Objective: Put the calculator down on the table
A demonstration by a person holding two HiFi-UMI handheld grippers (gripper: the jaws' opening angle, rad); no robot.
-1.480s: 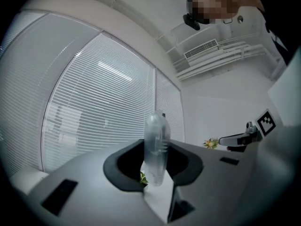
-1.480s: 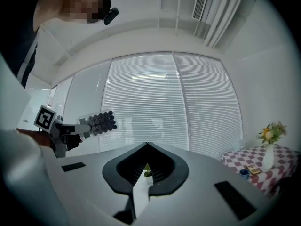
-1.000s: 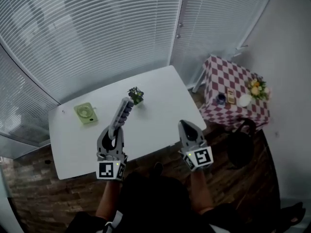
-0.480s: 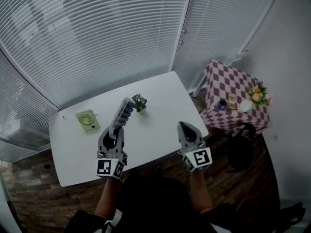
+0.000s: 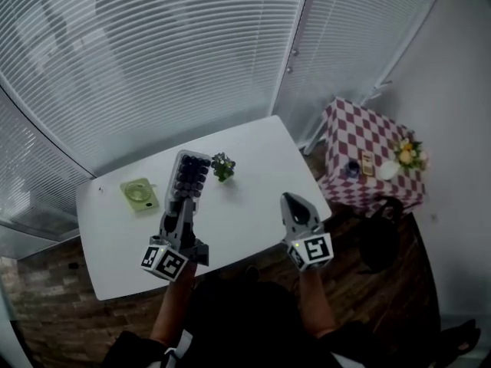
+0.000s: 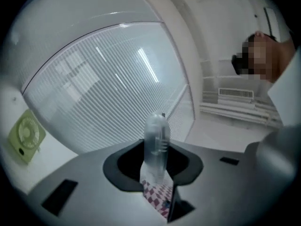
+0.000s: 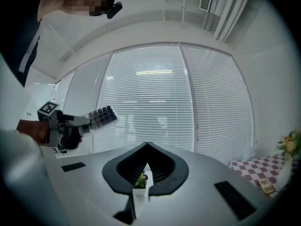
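- Since the earlier frame, the left gripper [image 5: 179,208] had rolled, so the calculator [image 5: 189,176] showed us its dark keys where before we saw its thin edge.
- We had the left gripper's jaws clamped on the near end of the calculator. In the left gripper view the calculator [image 6: 156,138] stood edge-on between them.
- The calculator was in the air over the white table [image 5: 253,156], not lying on it. In the head view it appeared between the green fan [image 5: 140,193] and the small plant [image 5: 223,165].
- Fan and plant both stood on the table, apart from each other.
- We held the right gripper [image 5: 294,202] over the near edge of the table, well apart from the left one. Its jaws were together and nothing was gripped between them.
- From the right gripper view we saw the left gripper [image 7: 63,126] at the left, with the calculator [image 7: 101,117] sticking out of it in front of the white blinds [image 7: 155,102].
- To the right of the white table stood a smaller table with a red checkered cloth [image 5: 349,125].
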